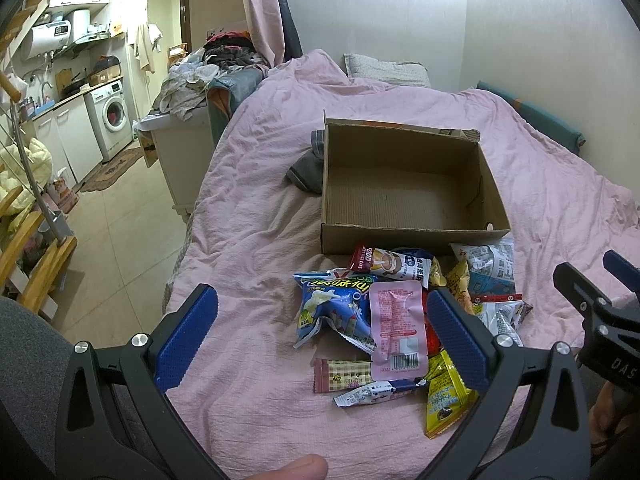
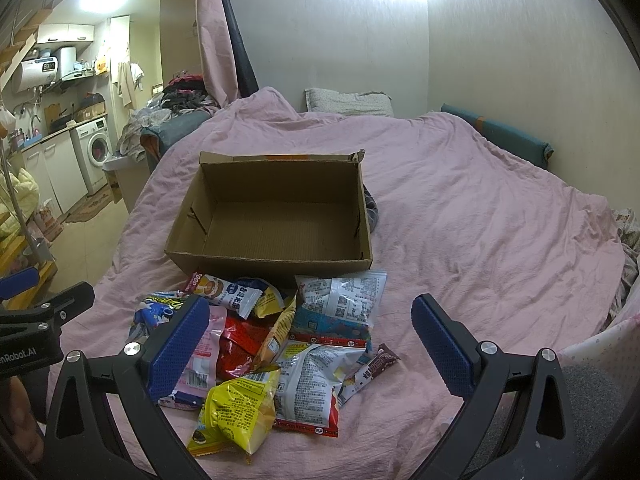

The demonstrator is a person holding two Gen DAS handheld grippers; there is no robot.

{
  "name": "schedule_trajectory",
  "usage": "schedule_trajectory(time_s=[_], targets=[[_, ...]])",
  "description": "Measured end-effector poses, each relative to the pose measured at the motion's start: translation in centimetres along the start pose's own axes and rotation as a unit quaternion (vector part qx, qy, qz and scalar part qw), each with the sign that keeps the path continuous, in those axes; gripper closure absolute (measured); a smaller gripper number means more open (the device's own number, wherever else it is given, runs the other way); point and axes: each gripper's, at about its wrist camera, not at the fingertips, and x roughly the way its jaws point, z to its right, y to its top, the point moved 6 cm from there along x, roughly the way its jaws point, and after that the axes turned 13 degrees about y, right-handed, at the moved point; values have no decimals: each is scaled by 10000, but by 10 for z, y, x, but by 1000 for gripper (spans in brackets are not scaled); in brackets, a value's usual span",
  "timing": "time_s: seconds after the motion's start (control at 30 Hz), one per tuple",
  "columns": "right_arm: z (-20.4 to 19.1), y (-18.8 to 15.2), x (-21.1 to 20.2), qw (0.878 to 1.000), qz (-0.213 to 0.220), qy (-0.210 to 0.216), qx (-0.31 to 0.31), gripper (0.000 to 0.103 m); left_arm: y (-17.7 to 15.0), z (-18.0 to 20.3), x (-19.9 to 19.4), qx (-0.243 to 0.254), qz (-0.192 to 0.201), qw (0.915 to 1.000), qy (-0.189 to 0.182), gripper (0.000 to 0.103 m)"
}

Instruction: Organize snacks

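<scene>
A heap of colourful crinkly snack packets (image 2: 276, 344) was piled on the pink bedsheet (image 2: 460, 216), right against the brown cardboard box (image 2: 276, 216). Both the left gripper (image 1: 320, 336) and right gripper (image 2: 312, 344) were held wide open above it, nothing gripped.

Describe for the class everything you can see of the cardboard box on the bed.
The cardboard box is a shallow, open-topped tray of plain brown corrugated card, with low walls and a ribbed floor. It is empty. Its rim looks roughly cut, torn at one far corner, and an orange printed strip shows along the top of the far wall. It sits flat on the pink bedcover. A grey garment lies against one side, and the snack packets crowd up to its near wall.
</scene>
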Motion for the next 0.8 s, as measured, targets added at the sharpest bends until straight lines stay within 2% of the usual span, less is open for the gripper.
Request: schedule_trajectory(time_s=[0.8], targets=[[-1, -1, -1, 10000, -19, 8, 32, 0, -1, -2, 1, -22, -61, 10000, -5, 0]])
